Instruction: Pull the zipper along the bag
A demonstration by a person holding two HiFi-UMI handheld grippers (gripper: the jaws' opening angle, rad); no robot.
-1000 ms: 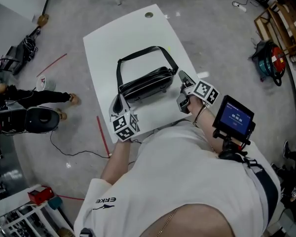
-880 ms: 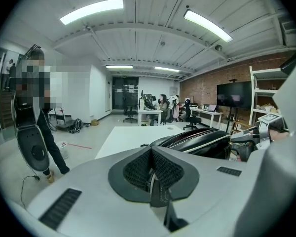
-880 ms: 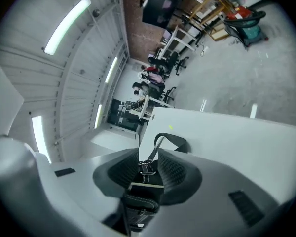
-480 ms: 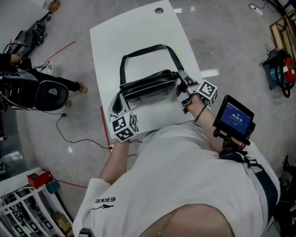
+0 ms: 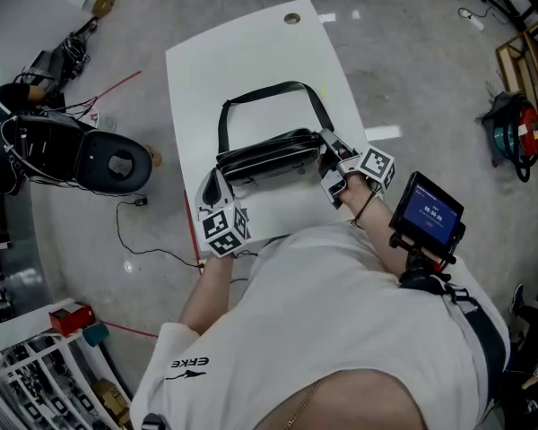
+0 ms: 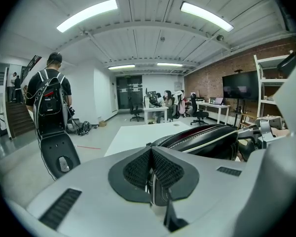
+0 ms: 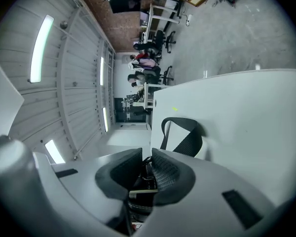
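- A black bag [image 5: 264, 153] lies on the near half of the white counter [image 5: 251, 56]. Its long side runs left to right along the near edge.
- The bag's strap [image 5: 267, 90] arches from both ends toward the far edge and lies flat on the counter. In the right gripper view it is a black loop [image 7: 186, 137] just beyond the jaws.
- The zipper [image 6: 207, 134] runs along the top of the bag as a thin line of pale teeth.
- The left hand-held gripper [image 5: 215, 180] sits at the bag's left end, toward the counter's near left corner. In its own view [image 6: 151, 157] the jaws are pressed together on a black, pale-edged fold of that end.
- The right hand-held gripper [image 5: 325, 158] sits at the bag's right end, close to the counter's right edge. Its jaws [image 7: 145, 159] have just been closing. They now stand close together, pressing on a dark part of the bag's end with a pale metal bar across it. I cannot tell whether that part is the zipper's pull.
- A small screen [image 5: 428, 211], lit blue, is mounted by the person's right forearm.
- A round hole [image 5: 291, 18] sits in the counter near its far edge.
- Off the counter's left edge, a person [image 6: 48, 100] wearing a black backpack stands on the floor.
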